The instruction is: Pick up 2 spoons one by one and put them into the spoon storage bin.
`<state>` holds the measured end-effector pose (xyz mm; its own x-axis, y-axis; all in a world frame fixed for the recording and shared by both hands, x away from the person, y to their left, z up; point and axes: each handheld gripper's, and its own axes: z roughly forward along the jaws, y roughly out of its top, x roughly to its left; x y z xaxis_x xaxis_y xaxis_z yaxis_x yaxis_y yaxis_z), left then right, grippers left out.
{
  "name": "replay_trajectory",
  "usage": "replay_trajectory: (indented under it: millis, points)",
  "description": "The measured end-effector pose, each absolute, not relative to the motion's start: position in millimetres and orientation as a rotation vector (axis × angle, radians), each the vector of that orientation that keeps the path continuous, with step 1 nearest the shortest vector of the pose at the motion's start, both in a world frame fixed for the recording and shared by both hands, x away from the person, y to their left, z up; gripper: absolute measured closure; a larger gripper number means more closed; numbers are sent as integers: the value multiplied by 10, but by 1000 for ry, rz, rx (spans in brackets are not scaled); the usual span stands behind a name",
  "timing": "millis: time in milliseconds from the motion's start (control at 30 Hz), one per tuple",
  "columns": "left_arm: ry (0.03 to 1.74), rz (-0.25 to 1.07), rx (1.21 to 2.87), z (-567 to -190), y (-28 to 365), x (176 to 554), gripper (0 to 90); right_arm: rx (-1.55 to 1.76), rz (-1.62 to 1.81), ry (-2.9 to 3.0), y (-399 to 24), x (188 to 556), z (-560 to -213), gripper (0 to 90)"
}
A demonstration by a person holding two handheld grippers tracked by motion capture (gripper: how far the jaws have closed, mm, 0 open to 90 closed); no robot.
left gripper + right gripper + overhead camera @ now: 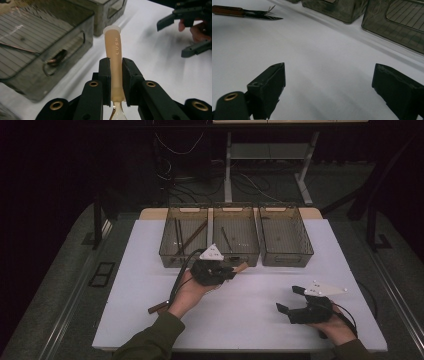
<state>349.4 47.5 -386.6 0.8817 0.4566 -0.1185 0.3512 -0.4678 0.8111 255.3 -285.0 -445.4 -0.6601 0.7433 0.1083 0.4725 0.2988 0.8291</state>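
Note:
My left gripper (231, 270) hovers above the white table (250, 320), just in front of the middle bin. In the left gripper view its jaws are shut on a tan utensil handle (113, 47) with a pale end cap. That handle sticks out past the left gripper (115, 63) toward the bins, and the utensil's head is hidden below the jaws. My right gripper (289, 299) rests low at the front right of the table. In its own view the right gripper (329, 75) stands open, and bare table lies between the jaws.
Three smoky see-through bins stand in a row at the back: left bin (172, 257) with long dark utensils, middle bin (245, 256) with one thin piece, right bin (287, 257). A brown-handled fork (244, 12) lies at the table's front left (157, 308).

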Motion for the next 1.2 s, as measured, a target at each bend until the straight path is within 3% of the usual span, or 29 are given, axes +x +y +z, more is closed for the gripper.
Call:
replay_trajectory:
  millis: [700,1200]
  points:
    - [612,204,2106,-3518,342,4059,774,1095,1305,2268,-2862,2550,-4444,118]
    - [682,277,2141,-3545,158,4487,772,1084,1302,2274,-2867,2549,-4440,118]
